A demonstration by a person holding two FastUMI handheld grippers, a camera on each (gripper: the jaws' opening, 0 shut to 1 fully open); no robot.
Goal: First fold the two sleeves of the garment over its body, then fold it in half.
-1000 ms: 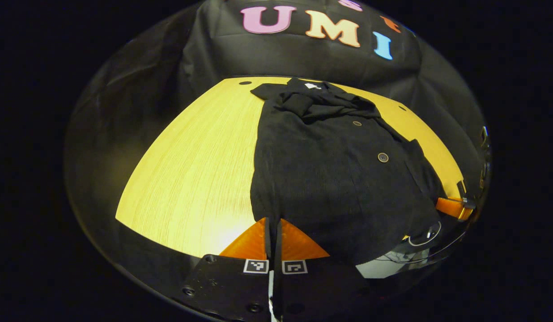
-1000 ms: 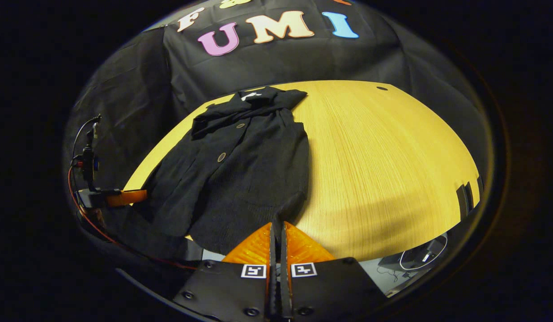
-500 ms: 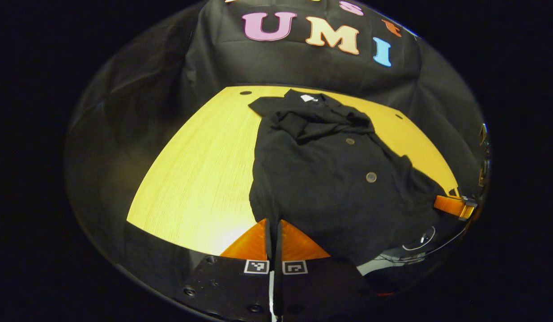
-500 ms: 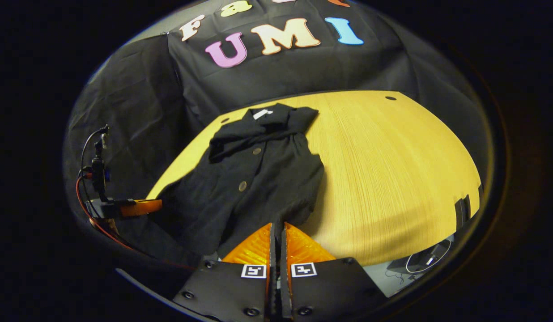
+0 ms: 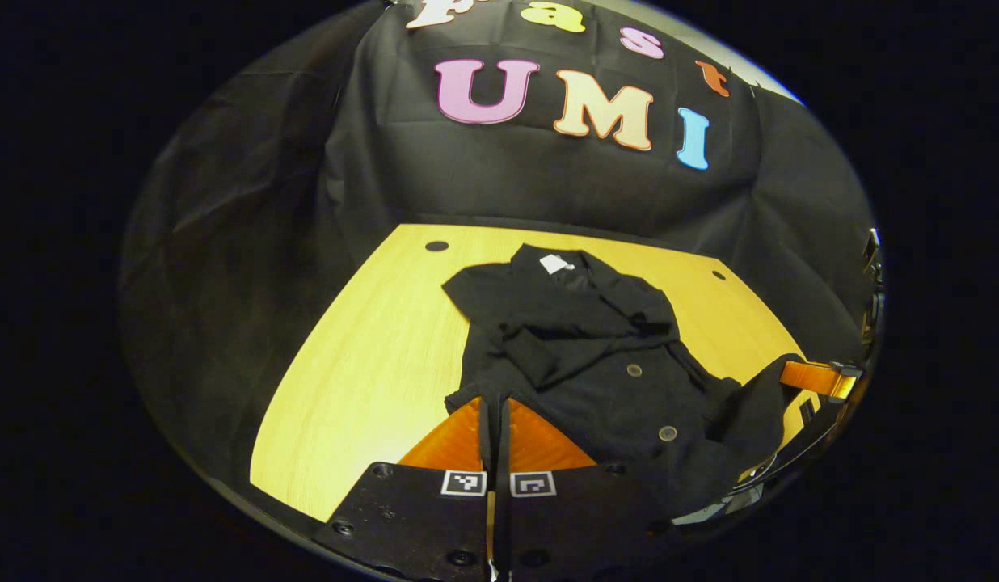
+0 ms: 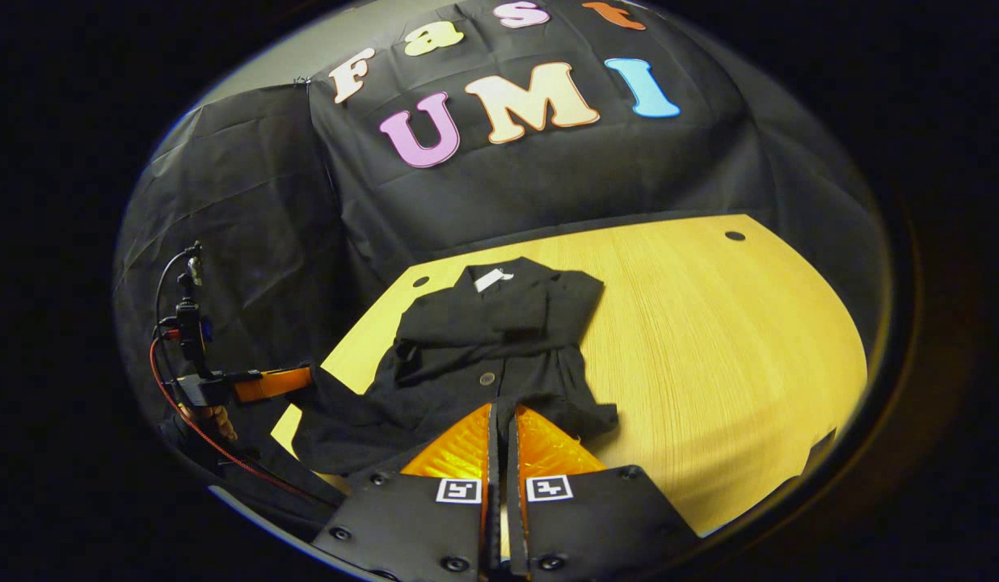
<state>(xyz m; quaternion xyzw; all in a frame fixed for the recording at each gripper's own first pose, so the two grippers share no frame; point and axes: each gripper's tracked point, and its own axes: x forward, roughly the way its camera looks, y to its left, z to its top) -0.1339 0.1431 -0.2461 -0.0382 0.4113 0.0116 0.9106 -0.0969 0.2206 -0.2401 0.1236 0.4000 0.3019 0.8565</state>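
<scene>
A black buttoned garment (image 5: 580, 347) lies on the yellow wooden table (image 5: 370, 347), collar and white label (image 5: 556, 263) at the far end, sleeves folded over the chest. My left gripper (image 5: 493, 400) is shut on one corner of the hem, which is raised off the table. In the right gripper view the garment (image 6: 483, 339) bunches toward the collar, and my right gripper (image 6: 499, 408) is shut on the other hem corner. Each gripper also appears in the other's view, the right gripper (image 5: 819, 378) far right and the left gripper (image 6: 265, 381) far left, with cloth hanging between them.
Bare table (image 6: 710, 339) spreads wide to the right of the garment in the right gripper view. Small round holes (image 5: 436, 246) (image 6: 735, 236) mark the table's far corners. A hand (image 6: 217, 420) and a red cable trail behind the left gripper.
Both grippers have risen and moved toward the collar with the hem. The lower half of the garment has come off the table and bunches up; the near table edge has dropped back.
</scene>
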